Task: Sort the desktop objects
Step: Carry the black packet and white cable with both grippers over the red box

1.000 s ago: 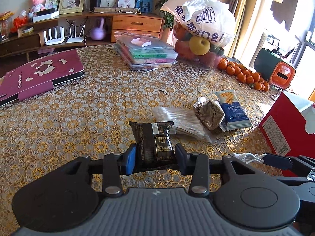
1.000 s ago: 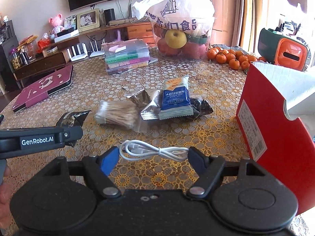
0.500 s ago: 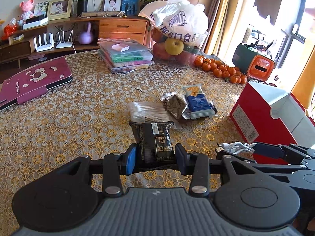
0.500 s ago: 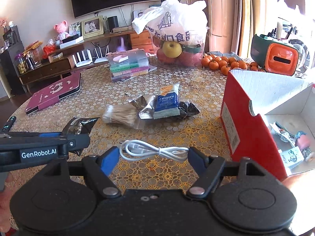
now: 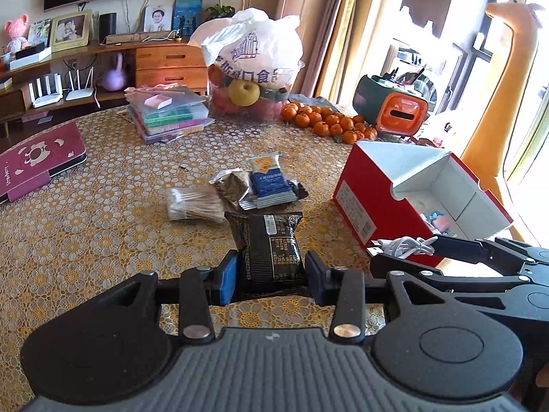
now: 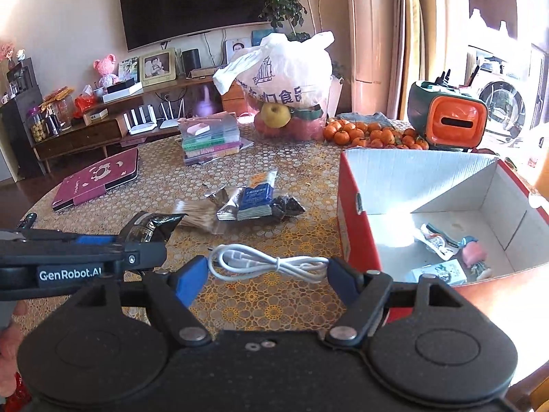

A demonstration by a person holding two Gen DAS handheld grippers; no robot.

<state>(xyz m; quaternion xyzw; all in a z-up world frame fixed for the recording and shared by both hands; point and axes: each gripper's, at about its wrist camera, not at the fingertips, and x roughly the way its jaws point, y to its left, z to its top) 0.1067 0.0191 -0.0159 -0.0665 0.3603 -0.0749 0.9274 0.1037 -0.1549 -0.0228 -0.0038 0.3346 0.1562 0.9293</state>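
Observation:
My left gripper [image 5: 271, 274] is shut on a black snack packet [image 5: 267, 243], held above the table; the packet [image 6: 151, 225] also shows at the left of the right wrist view. My right gripper [image 6: 267, 271] is shut on a coiled white cable [image 6: 264, 262], lifted above the table just left of the red box [image 6: 357, 219]. The cable [image 5: 405, 245] appears in the left wrist view in front of the red box [image 5: 363, 199]. The box is open, white inside, with a few small items [image 6: 442, 250] on its floor.
On the table lie a bag of cotton swabs [image 5: 192, 202], a blue snack packet [image 5: 267, 180] and foil packets [image 5: 233, 185]. Farther back are stacked plastic cases [image 5: 168, 116], a fruit bag [image 5: 254, 65], oranges [image 5: 326, 122], an orange-green box [image 5: 391, 106] and a maroon case [image 5: 34, 161].
Both grippers have risen and moved right toward the red box, each still holding its object. The box's open inside has come into view.

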